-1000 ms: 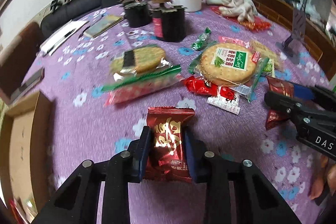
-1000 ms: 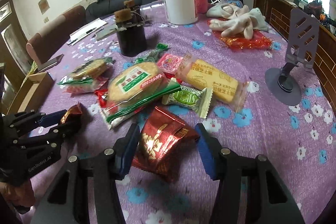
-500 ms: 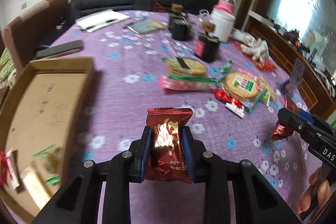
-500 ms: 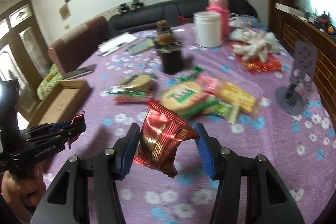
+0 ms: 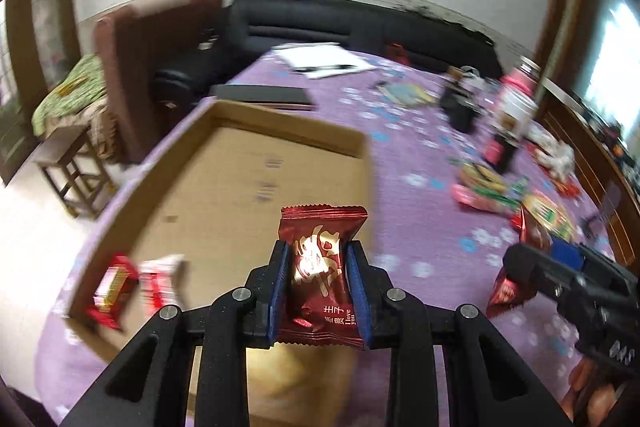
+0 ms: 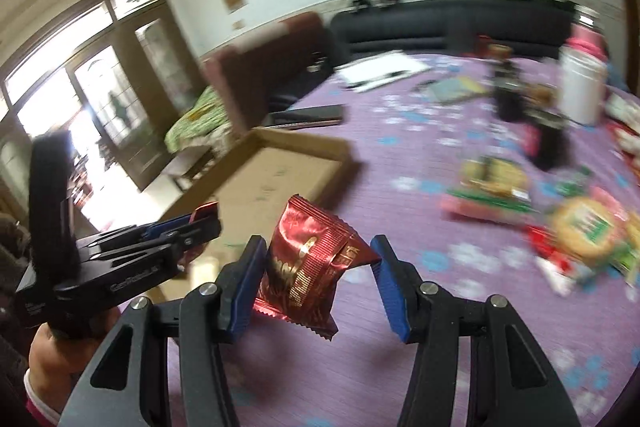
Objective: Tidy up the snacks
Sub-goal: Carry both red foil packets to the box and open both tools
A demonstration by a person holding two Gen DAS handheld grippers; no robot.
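Left claw (image 5: 316,279): blue pads pinching a dark red snack packet (image 5: 322,275) by its two long sides. Packet upright, long axis running away from the camera, crimped top edge pointing forward, held in the air above the near right part of a shallow cardboard box (image 5: 256,183).

Cardboard box: on the purple floral table (image 5: 420,155) at its left edge. Two red-and-white snack packets (image 5: 132,283) lie in its near left corner.

Right claw (image 6: 320,275): pinching a second dark red snack packet (image 6: 308,263). Packet tilted, long axis leaning up and to the left, one corner against the right pad, held above the table just right of the box.

Remaining snacks (image 6: 560,227): loose pile toward the table's right edge, blurred. White jar (image 6: 580,87) stands beyond them.
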